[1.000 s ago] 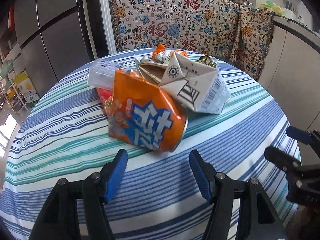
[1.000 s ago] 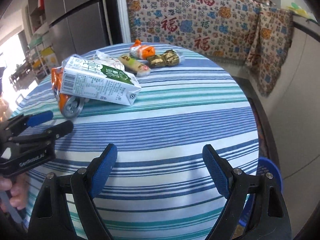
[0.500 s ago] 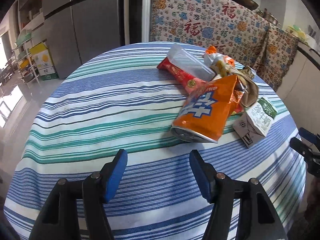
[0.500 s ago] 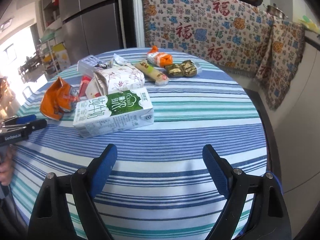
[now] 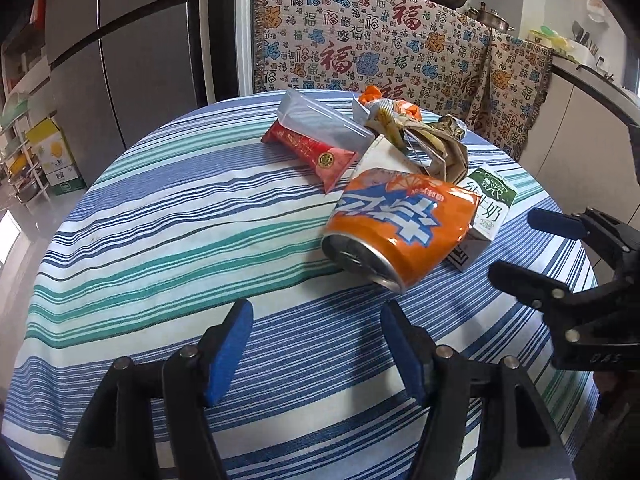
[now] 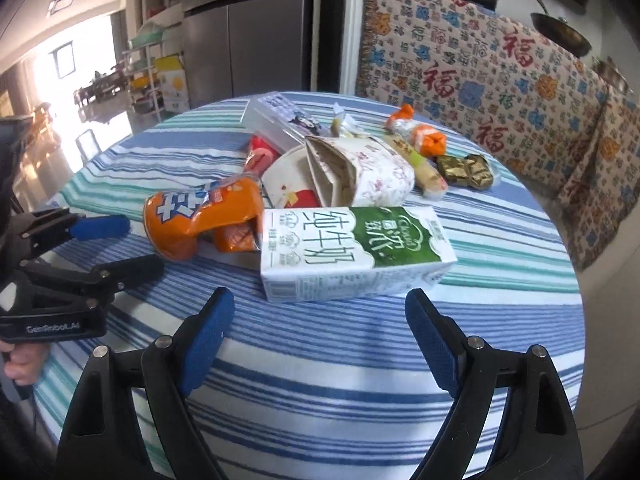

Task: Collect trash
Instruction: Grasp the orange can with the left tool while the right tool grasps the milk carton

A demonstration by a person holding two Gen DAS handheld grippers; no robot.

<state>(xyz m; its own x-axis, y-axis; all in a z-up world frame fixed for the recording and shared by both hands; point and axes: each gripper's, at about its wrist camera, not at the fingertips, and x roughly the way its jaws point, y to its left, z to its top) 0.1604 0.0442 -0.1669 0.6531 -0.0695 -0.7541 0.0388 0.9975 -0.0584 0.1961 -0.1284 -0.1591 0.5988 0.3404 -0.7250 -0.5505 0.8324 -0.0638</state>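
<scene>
A pile of trash lies on the round striped table (image 5: 168, 240). A crushed orange can (image 5: 400, 228) lies just ahead of my open, empty left gripper (image 5: 316, 340). A green-and-white milk carton (image 6: 352, 252) lies just ahead of my open, empty right gripper (image 6: 320, 340); the carton also shows in the left wrist view (image 5: 486, 212). Behind them are a crumpled paper cup (image 6: 360, 172), a red wrapper (image 5: 316, 154), a clear plastic box (image 5: 320, 124), an orange-ended wrapper (image 6: 420, 136) and a gold foil wrapper (image 6: 466, 170). The can also shows in the right wrist view (image 6: 200, 216).
The right gripper appears at the right edge of the left wrist view (image 5: 560, 264); the left gripper appears at the left of the right wrist view (image 6: 80, 252). A patterned cloth (image 5: 380, 48) hangs behind the table. A grey fridge (image 5: 120, 60) stands at the back left.
Both grippers have moved closer to the pile. The can now lies near the left gripper's fingers and the carton near the right gripper's. Both stay open.
</scene>
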